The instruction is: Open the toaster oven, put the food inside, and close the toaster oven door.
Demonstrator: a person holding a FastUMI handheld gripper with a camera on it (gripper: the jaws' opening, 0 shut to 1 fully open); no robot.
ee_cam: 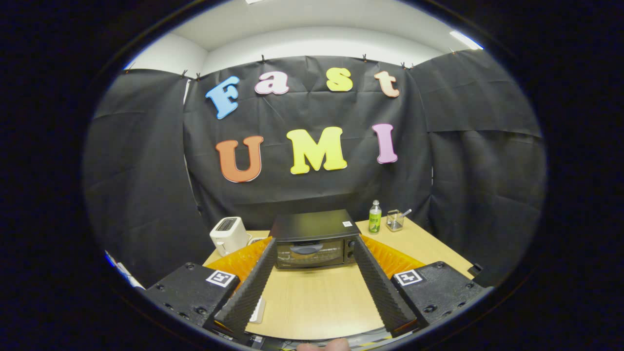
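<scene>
Gripper view: tongs (315, 241) stand wide open, holding nothing. Toaster oven (314, 240) sits beyond them on the worktop (317, 297), between their tips, door closed and facing them, long axis crosswise.

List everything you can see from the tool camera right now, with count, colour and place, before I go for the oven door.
toaster oven: 1, black, door closed, on the table beyond the fingertips, framed between them
toaster: 1, white, on the table left of the toaster oven
bottle: 1, clear with green label and white cap, right of the toaster oven at the back
wire basket: 1, metal, just right of the bottle, a utensil handle sticking out
table: 1, light wood, under everything
white object: 1, partly hidden behind the left finger, cannot tell what it is
tool: 1, black ridged fingers with orange backing, open, holding nothing
</scene>
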